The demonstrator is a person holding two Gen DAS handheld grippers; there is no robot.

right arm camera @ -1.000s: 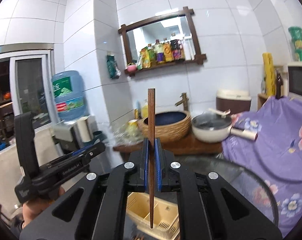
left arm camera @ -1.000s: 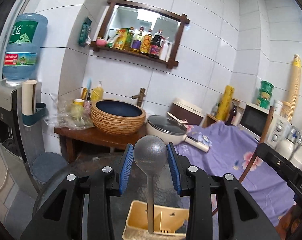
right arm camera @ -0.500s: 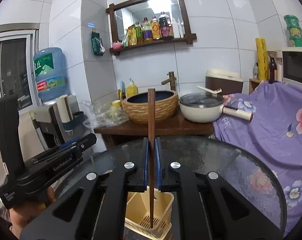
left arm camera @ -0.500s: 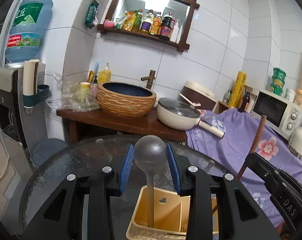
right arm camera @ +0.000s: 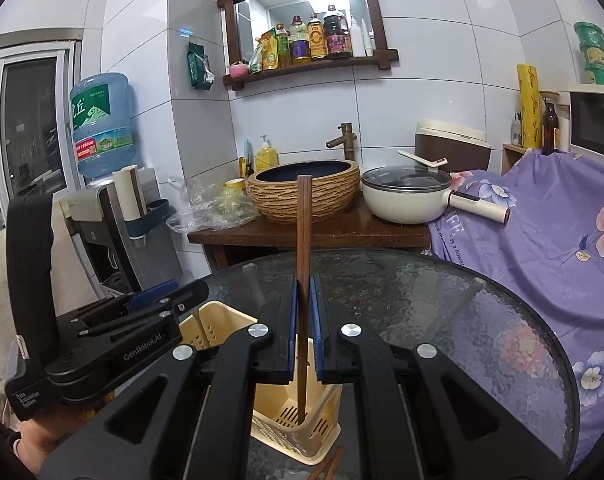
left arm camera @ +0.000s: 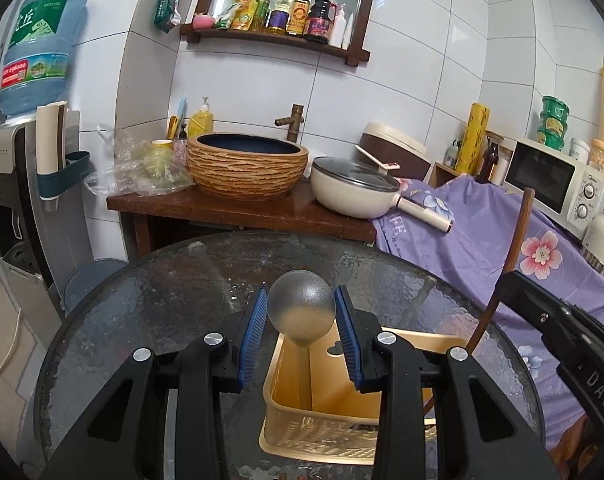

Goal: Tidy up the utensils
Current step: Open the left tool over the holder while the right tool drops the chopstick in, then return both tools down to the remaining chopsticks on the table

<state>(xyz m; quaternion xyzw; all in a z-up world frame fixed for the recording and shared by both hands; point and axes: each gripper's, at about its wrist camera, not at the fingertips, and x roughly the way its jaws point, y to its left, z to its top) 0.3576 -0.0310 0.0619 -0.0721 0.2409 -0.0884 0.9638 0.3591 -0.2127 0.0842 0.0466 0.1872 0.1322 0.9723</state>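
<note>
The left gripper [left arm camera: 301, 320] is pinching a ladle [left arm camera: 302, 312] upright, handle down inside the yellow holder [left arm camera: 325, 436]. The right gripper [right arm camera: 303, 320] is clamping a chopstick [right arm camera: 303, 240] whose tip is reaching into the same holder below it.

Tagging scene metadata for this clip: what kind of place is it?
Most likely a small home kitchen or washroom corner. White tiled walls, a basin with a faucet, a shelf of sauce bottles, a lidded pan and a microwave point that way.
</note>
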